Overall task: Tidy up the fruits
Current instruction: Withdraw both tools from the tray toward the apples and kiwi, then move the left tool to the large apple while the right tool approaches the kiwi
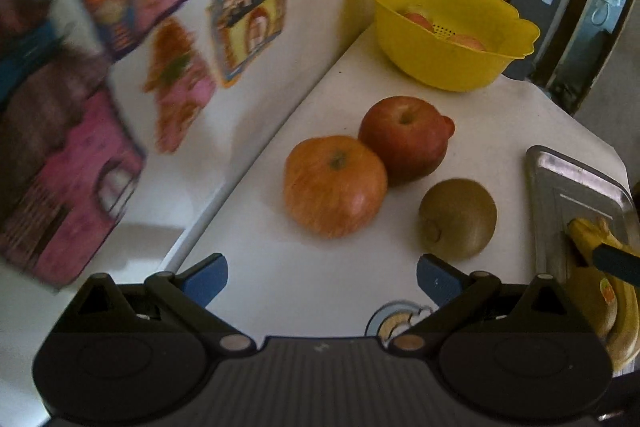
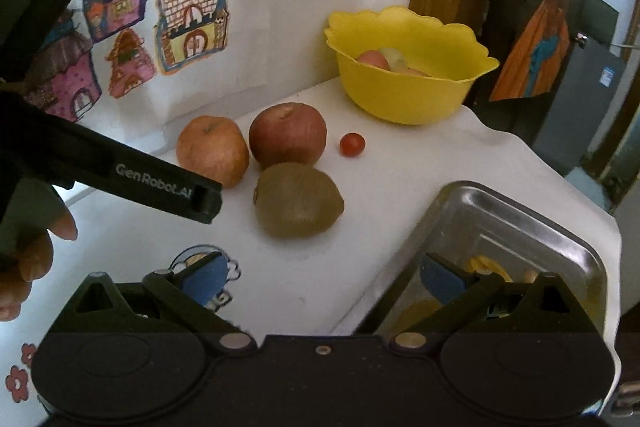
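Note:
Two apples lie touching on the white table: an orange-red apple (image 1: 336, 185) (image 2: 212, 151) and a darker red apple (image 1: 404, 139) (image 2: 288, 135). A brown kiwi (image 1: 458, 219) (image 2: 298, 201) sits just in front of them, and a cherry tomato (image 2: 352, 145) beside the red apple. My left gripper (image 1: 322, 279) is open and empty, a short way in front of the orange-red apple. My right gripper (image 2: 322, 279) is open too, straddling the near left edge of a metal tray (image 2: 500, 219) (image 1: 560, 179). A banana (image 1: 600, 267) (image 2: 486, 265) lies in the tray.
A yellow bowl (image 1: 440, 67) (image 2: 400, 99) holding some fruit stands at the table's far corner. A wall with house drawings (image 2: 192, 23) runs along the left. The table edge drops off right of the tray. A hand (image 2: 32, 251) grips the left tool.

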`<action>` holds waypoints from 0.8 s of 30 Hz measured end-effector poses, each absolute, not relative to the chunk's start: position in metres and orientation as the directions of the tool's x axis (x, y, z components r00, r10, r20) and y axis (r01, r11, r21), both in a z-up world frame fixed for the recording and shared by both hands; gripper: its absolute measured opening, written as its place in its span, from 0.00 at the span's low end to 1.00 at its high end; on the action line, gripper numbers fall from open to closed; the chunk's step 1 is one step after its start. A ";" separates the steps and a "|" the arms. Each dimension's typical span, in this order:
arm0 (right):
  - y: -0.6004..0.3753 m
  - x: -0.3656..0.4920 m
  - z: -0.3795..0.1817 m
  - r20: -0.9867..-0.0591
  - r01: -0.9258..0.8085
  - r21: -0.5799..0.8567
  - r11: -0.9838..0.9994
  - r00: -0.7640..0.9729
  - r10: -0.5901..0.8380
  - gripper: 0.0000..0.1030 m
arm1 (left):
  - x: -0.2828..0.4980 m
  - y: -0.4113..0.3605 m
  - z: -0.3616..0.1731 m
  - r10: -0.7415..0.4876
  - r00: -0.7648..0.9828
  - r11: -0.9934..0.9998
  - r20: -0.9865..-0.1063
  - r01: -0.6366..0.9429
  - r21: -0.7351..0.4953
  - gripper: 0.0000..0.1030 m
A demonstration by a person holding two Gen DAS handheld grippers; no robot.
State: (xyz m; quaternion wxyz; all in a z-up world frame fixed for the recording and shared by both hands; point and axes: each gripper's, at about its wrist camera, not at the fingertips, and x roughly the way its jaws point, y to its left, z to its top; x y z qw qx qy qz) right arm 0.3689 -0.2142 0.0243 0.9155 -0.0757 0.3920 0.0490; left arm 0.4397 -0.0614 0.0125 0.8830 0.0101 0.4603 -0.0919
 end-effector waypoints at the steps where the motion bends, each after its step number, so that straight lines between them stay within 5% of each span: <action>1: -0.215 0.372 0.023 -0.727 -0.161 -0.103 0.982 0.686 0.036 0.99 | 0.442 -0.064 0.012 -0.154 0.561 0.983 -0.813 0.173 -0.066 0.99; 24: -0.197 0.421 -0.007 -0.760 -0.112 -0.076 0.991 0.650 0.016 0.94 | 0.473 -0.074 0.005 -0.175 0.563 0.980 -0.808 0.182 -0.086 0.99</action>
